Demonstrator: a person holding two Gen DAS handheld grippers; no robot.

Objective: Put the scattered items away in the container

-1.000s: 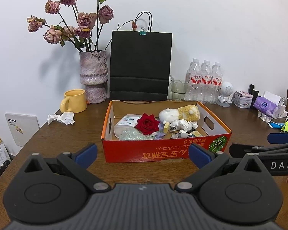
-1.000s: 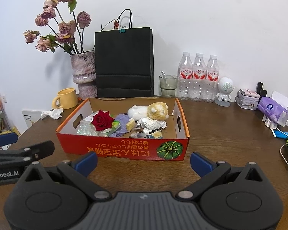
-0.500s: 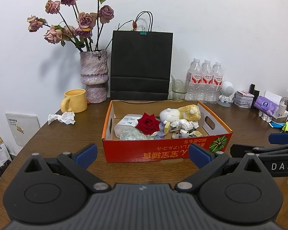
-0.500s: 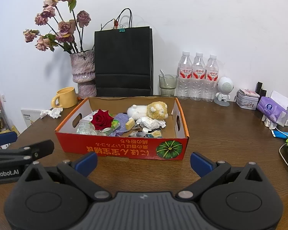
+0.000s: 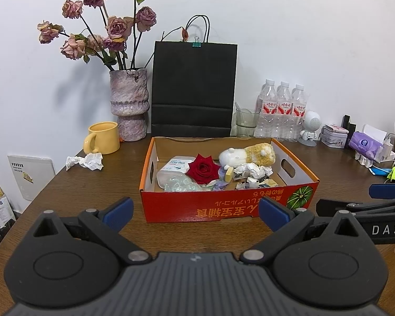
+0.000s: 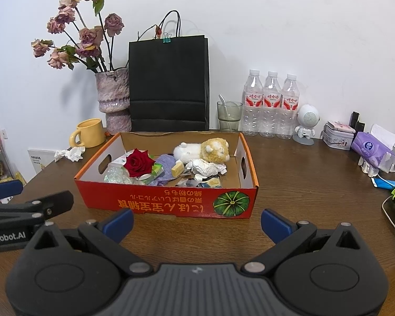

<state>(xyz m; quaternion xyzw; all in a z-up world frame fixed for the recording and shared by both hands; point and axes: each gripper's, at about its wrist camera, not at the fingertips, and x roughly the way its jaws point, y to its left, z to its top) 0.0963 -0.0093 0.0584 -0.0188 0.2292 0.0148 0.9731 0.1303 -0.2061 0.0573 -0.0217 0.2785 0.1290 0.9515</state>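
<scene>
Both my grippers, left (image 5: pixel 194 209) and right (image 6: pixel 197 221), jaws wide apart and empty, red box (image 5: pixel 227 206) of items mid-frame beyond them, crumpled tissue (image 5: pixel 85 161) on bench at left

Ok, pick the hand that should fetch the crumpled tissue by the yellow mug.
Left. The crumpled tissue lies left of the box, on the left tool's side, and that tool is open and empty.
</scene>
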